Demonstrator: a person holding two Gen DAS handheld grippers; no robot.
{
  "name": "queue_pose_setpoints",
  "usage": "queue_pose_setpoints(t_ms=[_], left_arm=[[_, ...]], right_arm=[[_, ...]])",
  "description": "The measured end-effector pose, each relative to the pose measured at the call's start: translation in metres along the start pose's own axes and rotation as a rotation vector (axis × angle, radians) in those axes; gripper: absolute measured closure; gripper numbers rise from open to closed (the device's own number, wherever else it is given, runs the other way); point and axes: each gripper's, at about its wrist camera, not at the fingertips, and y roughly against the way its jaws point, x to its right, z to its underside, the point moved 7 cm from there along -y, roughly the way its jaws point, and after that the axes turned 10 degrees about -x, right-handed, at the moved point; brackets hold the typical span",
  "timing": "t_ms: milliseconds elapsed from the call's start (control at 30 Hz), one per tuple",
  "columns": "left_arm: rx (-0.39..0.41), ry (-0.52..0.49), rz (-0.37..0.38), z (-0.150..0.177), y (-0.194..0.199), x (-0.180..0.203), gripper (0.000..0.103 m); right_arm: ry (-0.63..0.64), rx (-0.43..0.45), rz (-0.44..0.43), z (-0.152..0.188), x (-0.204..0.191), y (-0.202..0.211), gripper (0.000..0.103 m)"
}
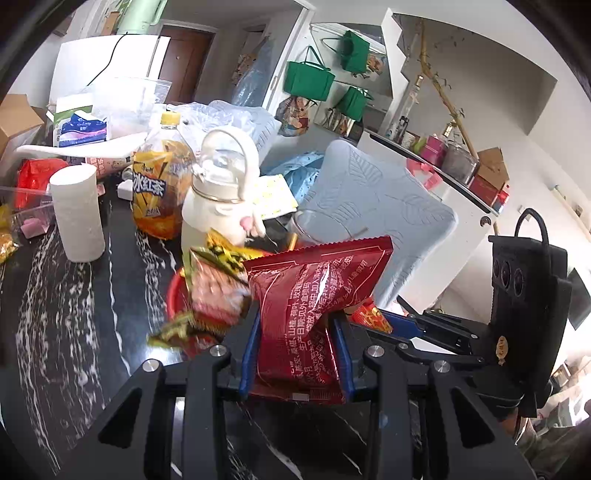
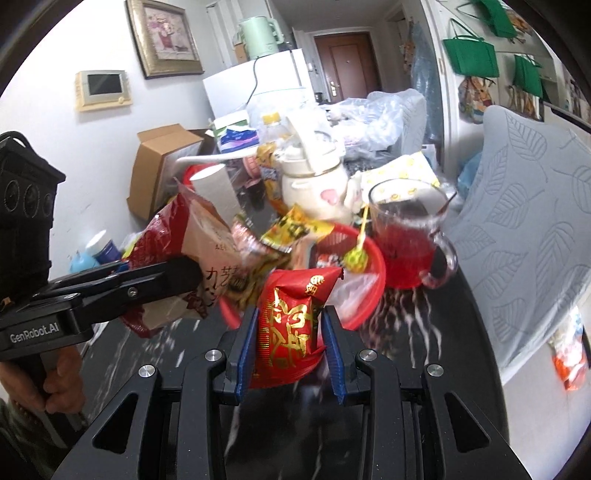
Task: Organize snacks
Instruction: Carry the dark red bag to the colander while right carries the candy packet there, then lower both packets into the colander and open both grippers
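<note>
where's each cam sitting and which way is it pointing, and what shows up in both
Left wrist: sits on the left gripper, looking along its fingers, down over the black marble table; its jaws clamp a dark red snack packet; the right gripper shows at right.
Right wrist: sits on the right gripper, facing the red plate and glass mug; it clamps a red and gold packet; the left gripper and a hand show at left.
Shared: the white teapot, paper roll, iced tea bottle.

White walls (image 2: 66,44), brown door (image 2: 347,62), framed picture (image 2: 164,35), black marble table (image 1: 74,314).
</note>
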Motion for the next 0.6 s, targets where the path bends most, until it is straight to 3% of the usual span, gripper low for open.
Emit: queue_pose_setpoints(t_ms=[333, 600], left_arm=[[0.030, -0.018, -0.022, -0.038, -0.014, -0.013, 0.069], [-0.005, -0.020, -0.043, -0.044, -0.034, -0.021, 0.069]], right_arm=[[-0.048, 0.021, 0.084, -0.037, 0.031, -0.027, 0.070], [-0.075, -0.049, 0.033, -0.039, 0.040, -0.059, 0.066]])
